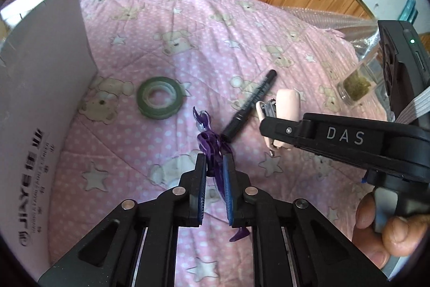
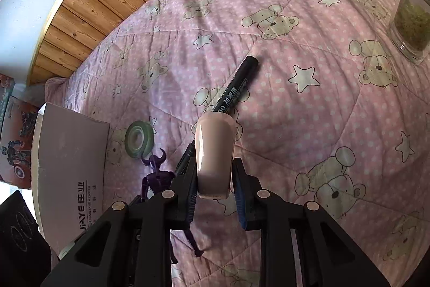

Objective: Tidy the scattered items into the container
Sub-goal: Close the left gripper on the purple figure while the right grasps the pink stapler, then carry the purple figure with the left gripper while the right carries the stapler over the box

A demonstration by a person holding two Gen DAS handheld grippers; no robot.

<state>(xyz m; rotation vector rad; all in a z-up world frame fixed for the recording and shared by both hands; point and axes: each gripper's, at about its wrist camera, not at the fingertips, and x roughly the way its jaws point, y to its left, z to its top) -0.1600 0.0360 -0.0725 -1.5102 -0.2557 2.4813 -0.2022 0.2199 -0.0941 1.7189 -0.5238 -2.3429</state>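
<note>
Beside the white box [image 1: 40,88] on the bed, the left gripper [image 1: 215,166] pinched a spindly, probably fragile purple figure [image 1: 211,144] at its torso; the right gripper [image 2: 213,179] clasped a light, smooth pink stapler [image 2: 215,152] crosswise.

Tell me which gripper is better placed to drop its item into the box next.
Left. The left gripper holds the purple figure with the box close on its side; the right gripper, holding the pink stapler, sits farther away.
</note>
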